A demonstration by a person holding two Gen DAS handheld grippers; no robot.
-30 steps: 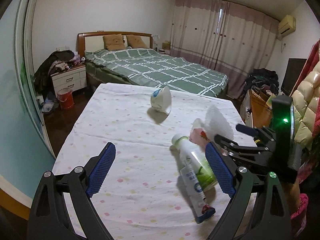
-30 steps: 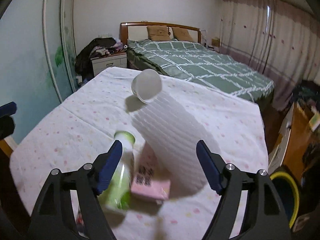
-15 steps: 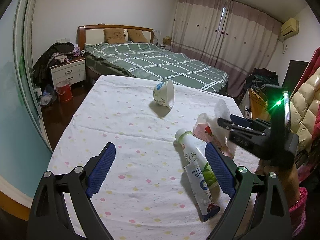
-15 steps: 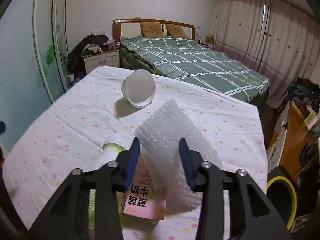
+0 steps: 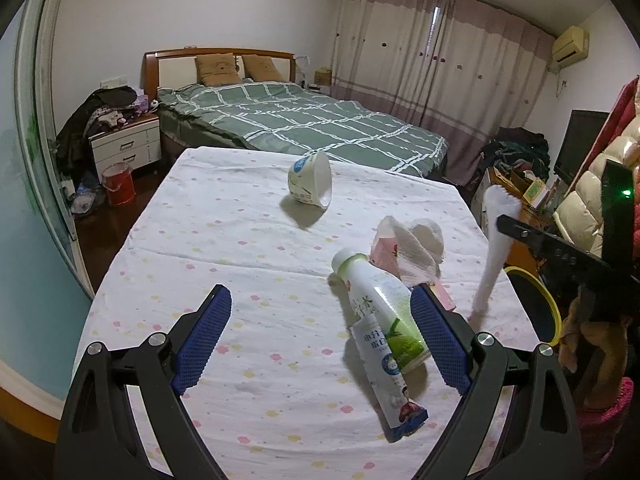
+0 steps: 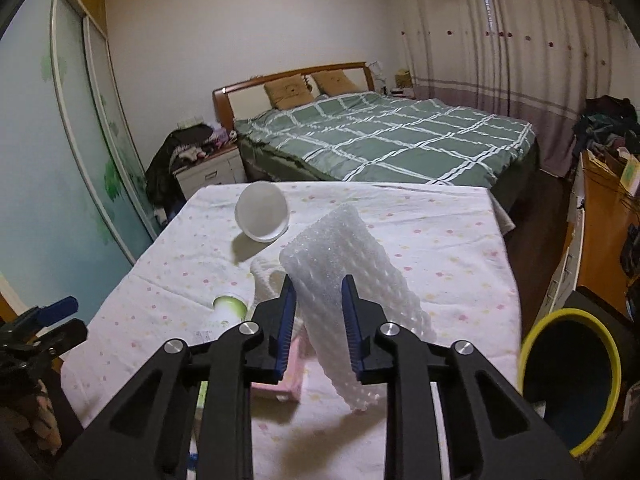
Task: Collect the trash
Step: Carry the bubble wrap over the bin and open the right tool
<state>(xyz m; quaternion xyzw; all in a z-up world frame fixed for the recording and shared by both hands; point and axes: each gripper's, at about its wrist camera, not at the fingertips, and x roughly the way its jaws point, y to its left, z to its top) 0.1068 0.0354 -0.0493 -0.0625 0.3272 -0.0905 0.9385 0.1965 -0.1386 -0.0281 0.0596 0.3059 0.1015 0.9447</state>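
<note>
Green checked bed (image 5: pixel 304 120); white nightstand (image 5: pixel 126 150); curtains (image 6: pixel 532 48)

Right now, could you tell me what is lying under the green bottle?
A flat blue-and-white packet lies under the green bottle, its lower end sticking out. The part beneath the bottle is covered.

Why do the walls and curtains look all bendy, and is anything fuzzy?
Both wrist views use fisheye lenses, so straight edges bow near the rim and the corners go black. In the left wrist view the white foam sheet looks smeared; in the right wrist view the striped curtains look streaky.
</note>
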